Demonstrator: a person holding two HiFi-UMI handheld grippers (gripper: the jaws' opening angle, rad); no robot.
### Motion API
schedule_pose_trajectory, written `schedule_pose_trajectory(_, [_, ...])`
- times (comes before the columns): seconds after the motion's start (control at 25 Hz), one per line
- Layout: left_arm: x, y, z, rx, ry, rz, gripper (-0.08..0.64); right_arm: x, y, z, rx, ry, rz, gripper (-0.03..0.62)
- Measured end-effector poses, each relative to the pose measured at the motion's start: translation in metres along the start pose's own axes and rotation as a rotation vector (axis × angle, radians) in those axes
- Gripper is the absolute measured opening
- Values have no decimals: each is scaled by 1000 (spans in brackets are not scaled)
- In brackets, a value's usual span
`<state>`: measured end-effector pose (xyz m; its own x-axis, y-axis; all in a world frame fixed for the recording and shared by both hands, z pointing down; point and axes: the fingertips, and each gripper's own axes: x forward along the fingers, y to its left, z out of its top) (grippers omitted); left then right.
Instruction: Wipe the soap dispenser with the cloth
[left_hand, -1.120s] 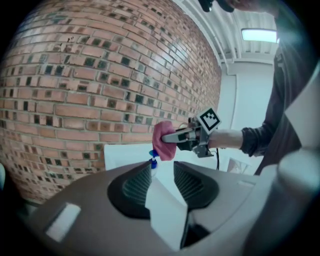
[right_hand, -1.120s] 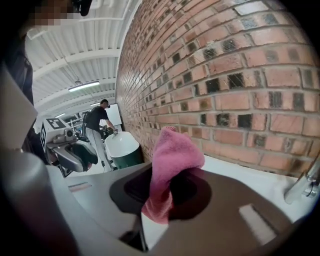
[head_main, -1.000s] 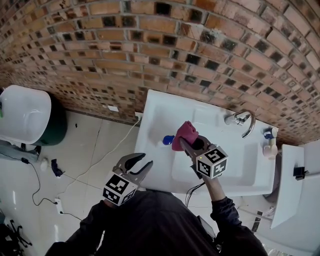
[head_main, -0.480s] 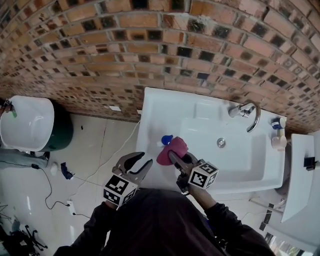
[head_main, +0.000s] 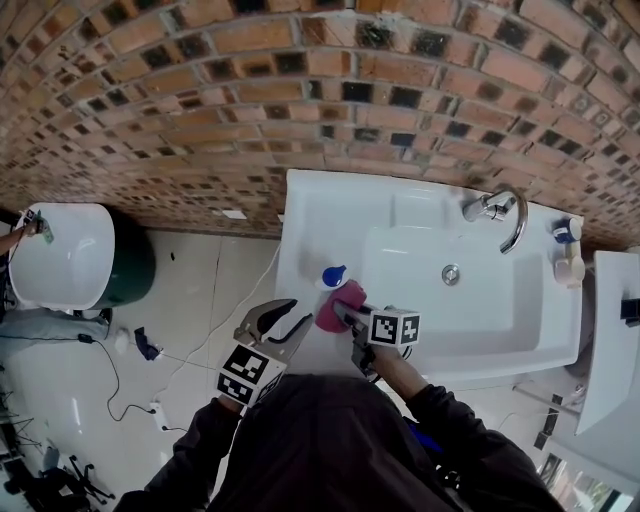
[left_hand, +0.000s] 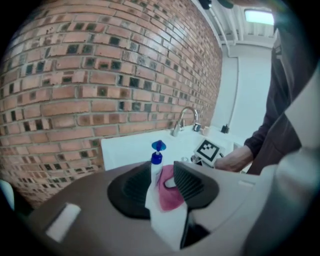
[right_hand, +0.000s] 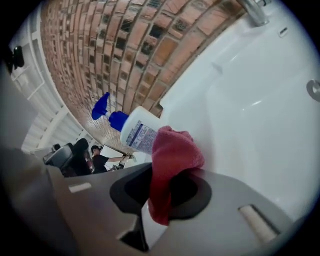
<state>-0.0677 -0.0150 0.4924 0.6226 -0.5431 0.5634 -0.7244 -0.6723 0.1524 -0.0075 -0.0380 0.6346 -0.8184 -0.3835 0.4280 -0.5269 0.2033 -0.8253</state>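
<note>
A white soap dispenser (head_main: 333, 276) with a blue pump stands on the front left corner of the white sink (head_main: 320, 215). My right gripper (head_main: 350, 312) is shut on a pink cloth (head_main: 333, 308) just in front of the bottle. In the right gripper view the cloth (right_hand: 172, 155) bulges out of the gripper (right_hand: 162, 192) and overlaps the lower body of the dispenser (right_hand: 140, 132). My left gripper (head_main: 296, 311) hangs off the sink's front left edge, shut with nothing in it. The left gripper view looks over its jaws at the dispenser (left_hand: 156, 160) and the cloth (left_hand: 170, 192).
A curved faucet (head_main: 495, 212) and a drain (head_main: 451, 273) lie to the right in the basin. Small bottles (head_main: 567, 232) stand at the sink's far right corner. A brick wall runs behind it. A white round fixture (head_main: 60, 255) and cables are on the floor at left.
My right gripper has come down from over the basin to the sink's front left with the cloth, rolling as it went. The left gripper has barely shifted.
</note>
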Motion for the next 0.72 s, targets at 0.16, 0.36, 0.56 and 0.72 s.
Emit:
schedule_pose_trajectory(0.16, [26,-2,-9,48,68,-8,146,-8,2,6,20,22,36,71])
schedule_pose_trajectory(0.36, [50,2,-9,69,109,19,147,-42,23,50,-376,81,77,71])
schedule_pose_trajectory(0.56, [71,0,-11,95,148,16,149,-42,36,75,-828,224,55,71])
schedule_pose_trajectory(0.72, [79,-3,-15,96,164,3,149,-26,31,74,-1013,351,41,71])
